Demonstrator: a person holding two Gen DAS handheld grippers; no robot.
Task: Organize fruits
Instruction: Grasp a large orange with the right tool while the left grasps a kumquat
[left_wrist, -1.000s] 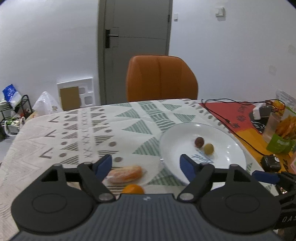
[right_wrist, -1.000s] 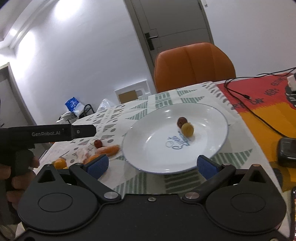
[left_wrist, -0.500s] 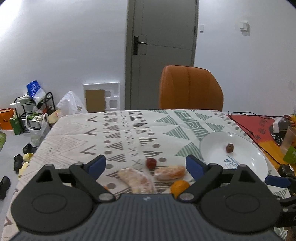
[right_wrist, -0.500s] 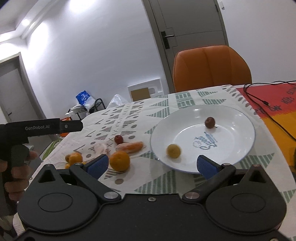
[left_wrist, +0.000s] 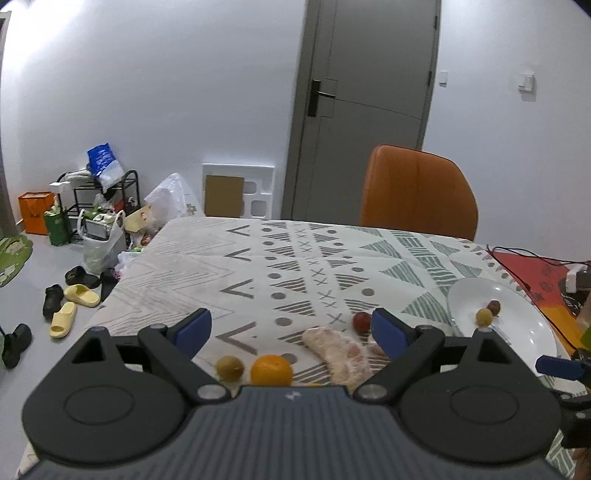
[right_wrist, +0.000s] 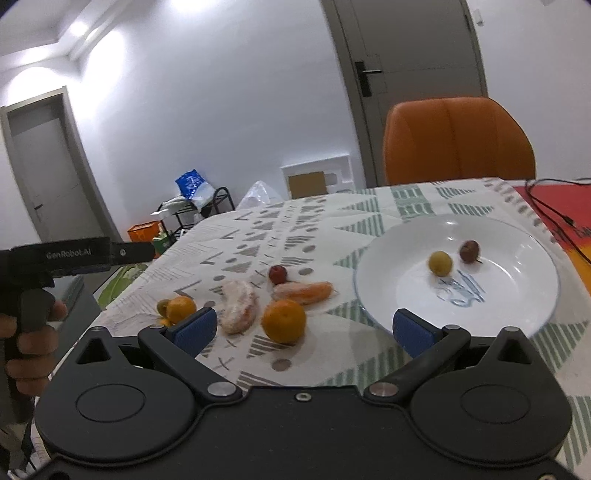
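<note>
A white plate (right_wrist: 509, 280) holds a yellow fruit (right_wrist: 440, 263) and a dark red fruit (right_wrist: 469, 251). Left of it on the patterned cloth lie a large orange (right_wrist: 283, 320), a pale peeled segment (right_wrist: 238, 304), an orange segment (right_wrist: 304, 290), a red fruit (right_wrist: 277, 273), a small orange (right_wrist: 180, 308) and a small green fruit (right_wrist: 161, 305). My right gripper (right_wrist: 303, 329) is open above the large orange. My left gripper (left_wrist: 290, 330) is open over an orange (left_wrist: 271, 370), a yellow-green fruit (left_wrist: 229, 367) and the pale segment (left_wrist: 338, 354); the plate (left_wrist: 524, 332) is to its right.
An orange chair (left_wrist: 417, 192) stands at the table's far edge. A black cable (right_wrist: 554, 218) crosses the red mat (right_wrist: 554, 199) right of the plate. A hand (right_wrist: 26, 332) grips the left gripper's handle at the left. Shoes and bags clutter the floor (left_wrist: 74, 258).
Both grippers have drawn back and swung left, bringing the loose fruits into view. The yellow fruit has rolled from the plate's near rim back beside the dark red one.
</note>
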